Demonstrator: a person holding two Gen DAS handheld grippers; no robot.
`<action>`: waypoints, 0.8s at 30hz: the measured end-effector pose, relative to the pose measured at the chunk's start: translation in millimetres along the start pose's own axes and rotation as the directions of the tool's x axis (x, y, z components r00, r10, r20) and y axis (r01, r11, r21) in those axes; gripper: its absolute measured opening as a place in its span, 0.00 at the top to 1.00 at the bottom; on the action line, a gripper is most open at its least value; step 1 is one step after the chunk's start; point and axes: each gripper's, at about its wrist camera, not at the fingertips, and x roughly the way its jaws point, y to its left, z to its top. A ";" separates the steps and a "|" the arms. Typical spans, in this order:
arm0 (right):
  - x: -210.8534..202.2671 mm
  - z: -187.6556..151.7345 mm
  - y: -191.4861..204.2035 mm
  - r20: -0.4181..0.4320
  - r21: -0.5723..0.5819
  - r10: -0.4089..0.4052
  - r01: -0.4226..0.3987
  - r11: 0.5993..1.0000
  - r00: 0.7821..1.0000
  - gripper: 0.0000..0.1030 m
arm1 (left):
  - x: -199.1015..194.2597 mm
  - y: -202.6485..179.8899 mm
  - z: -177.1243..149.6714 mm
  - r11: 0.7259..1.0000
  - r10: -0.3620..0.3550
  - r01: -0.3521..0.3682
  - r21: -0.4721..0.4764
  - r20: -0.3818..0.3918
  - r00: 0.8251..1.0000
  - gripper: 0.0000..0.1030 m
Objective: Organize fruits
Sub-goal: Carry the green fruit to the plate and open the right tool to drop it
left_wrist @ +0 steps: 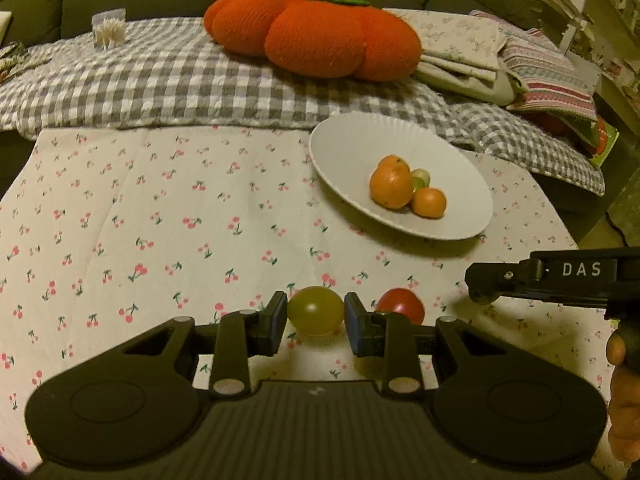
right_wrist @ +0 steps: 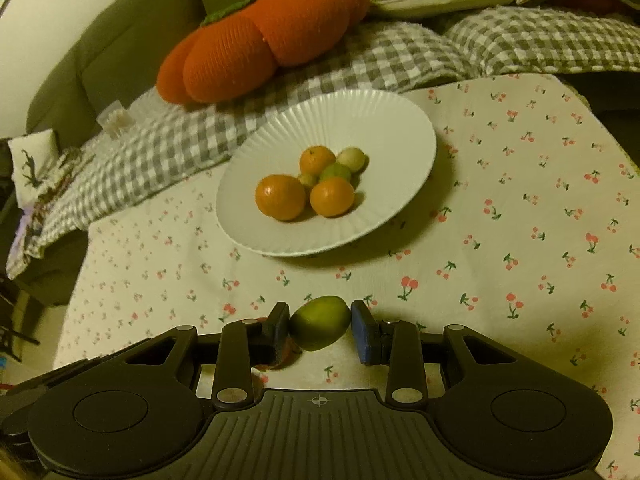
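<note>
My left gripper (left_wrist: 316, 312) is shut on a yellow-green round fruit (left_wrist: 315, 311), just above the cherry-print cloth. A red fruit (left_wrist: 401, 305) lies on the cloth right of it, partly behind the right finger. My right gripper (right_wrist: 320, 322) has a green fruit (right_wrist: 319, 322) between its fingers; the left pad touches it and a thin gap shows at the right pad. The right gripper's side also shows in the left wrist view (left_wrist: 560, 276). The white ribbed plate (left_wrist: 348, 148) (right_wrist: 360, 116) holds oranges (right_wrist: 280, 197) and small green fruits (right_wrist: 335, 172).
A big orange pumpkin cushion (left_wrist: 316, 36) lies on a grey checked blanket (left_wrist: 160, 84) behind the plate. Folded cloths (left_wrist: 500, 56) are stacked at the back right. A clear box of toothpicks (left_wrist: 109, 28) stands at the back left.
</note>
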 end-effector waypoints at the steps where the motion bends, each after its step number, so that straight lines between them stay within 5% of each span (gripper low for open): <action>1: -1.9 0.7 -0.7 0.003 0.003 0.003 -0.003 1.000 1.000 0.68 | -0.6 -0.9 1.3 1.000 -0.003 0.003 0.001 0.004 1.000 0.72; 24: -19.1 23.2 -15.8 0.075 0.029 -0.007 0.005 1.000 0.997 0.68 | 20.2 -6.5 42.7 0.996 0.044 -0.049 0.069 0.083 0.996 0.72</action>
